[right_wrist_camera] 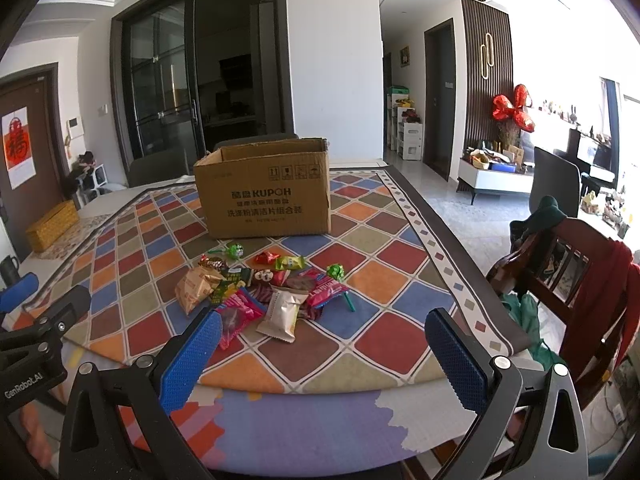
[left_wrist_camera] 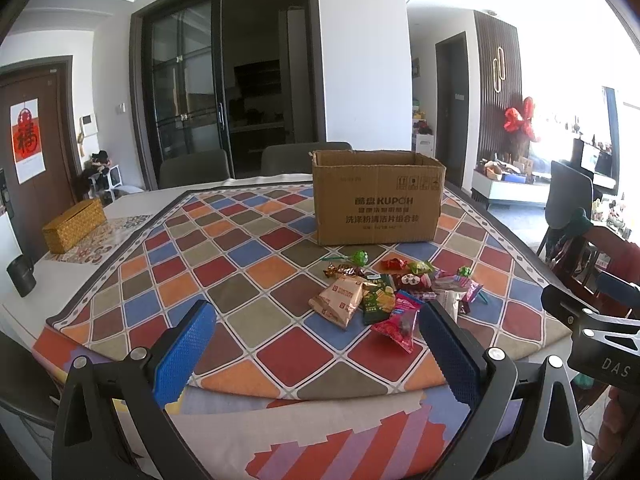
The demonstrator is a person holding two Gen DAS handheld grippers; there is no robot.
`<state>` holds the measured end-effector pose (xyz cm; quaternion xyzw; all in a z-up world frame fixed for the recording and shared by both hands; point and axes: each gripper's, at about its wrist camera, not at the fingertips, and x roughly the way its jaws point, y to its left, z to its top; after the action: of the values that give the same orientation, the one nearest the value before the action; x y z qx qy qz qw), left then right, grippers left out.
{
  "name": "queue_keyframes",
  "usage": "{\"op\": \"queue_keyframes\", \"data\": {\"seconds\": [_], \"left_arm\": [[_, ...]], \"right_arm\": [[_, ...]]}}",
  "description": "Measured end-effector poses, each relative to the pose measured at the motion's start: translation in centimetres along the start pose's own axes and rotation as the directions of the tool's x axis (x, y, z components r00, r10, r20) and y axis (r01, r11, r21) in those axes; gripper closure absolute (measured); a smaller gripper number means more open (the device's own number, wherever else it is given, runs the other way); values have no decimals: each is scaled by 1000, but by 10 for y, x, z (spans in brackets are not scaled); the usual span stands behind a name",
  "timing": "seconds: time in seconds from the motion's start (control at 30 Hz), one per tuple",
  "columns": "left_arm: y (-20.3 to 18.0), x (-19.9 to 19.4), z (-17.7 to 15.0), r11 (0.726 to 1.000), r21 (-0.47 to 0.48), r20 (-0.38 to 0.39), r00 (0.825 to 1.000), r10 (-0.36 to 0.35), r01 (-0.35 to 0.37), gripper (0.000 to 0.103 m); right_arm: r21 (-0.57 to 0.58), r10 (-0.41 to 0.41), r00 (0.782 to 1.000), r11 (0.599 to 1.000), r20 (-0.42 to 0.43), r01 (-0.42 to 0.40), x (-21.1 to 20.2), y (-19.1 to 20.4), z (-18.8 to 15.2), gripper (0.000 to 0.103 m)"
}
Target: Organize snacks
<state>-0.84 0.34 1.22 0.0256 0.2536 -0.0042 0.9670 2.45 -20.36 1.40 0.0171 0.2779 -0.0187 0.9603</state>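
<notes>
A pile of wrapped snacks [left_wrist_camera: 384, 292] lies on the checkered tablecloth in front of an open cardboard box [left_wrist_camera: 378, 196]; both also show in the right wrist view, the pile [right_wrist_camera: 260, 288] and the box [right_wrist_camera: 266, 190]. The pile holds a tan packet [left_wrist_camera: 340, 298], a pink packet [left_wrist_camera: 398, 322], a cream packet [right_wrist_camera: 282, 314] and a green lollipop [left_wrist_camera: 358, 257]. My left gripper [left_wrist_camera: 318, 350] is open and empty, near the table's front edge, short of the pile. My right gripper [right_wrist_camera: 324, 354] is open and empty, also short of the pile.
A woven yellow box [left_wrist_camera: 74, 224] and a dark mug [left_wrist_camera: 22, 276] stand at the table's left. Grey chairs [left_wrist_camera: 194, 168] sit behind the table. A wooden chair with red cloth [right_wrist_camera: 580, 280] stands close at the right. The table's near edge [right_wrist_camera: 320, 396] is under both grippers.
</notes>
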Motion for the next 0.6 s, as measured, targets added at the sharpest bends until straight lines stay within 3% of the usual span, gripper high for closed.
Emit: {"op": "queue_keyframes", "data": {"seconds": [0.6], "left_arm": [[0, 0, -1, 1000, -1, 5, 1000, 0, 0, 0]], "right_arm": [[-1, 1, 1000, 1000, 4, -1, -2, 1, 2, 0]]}}
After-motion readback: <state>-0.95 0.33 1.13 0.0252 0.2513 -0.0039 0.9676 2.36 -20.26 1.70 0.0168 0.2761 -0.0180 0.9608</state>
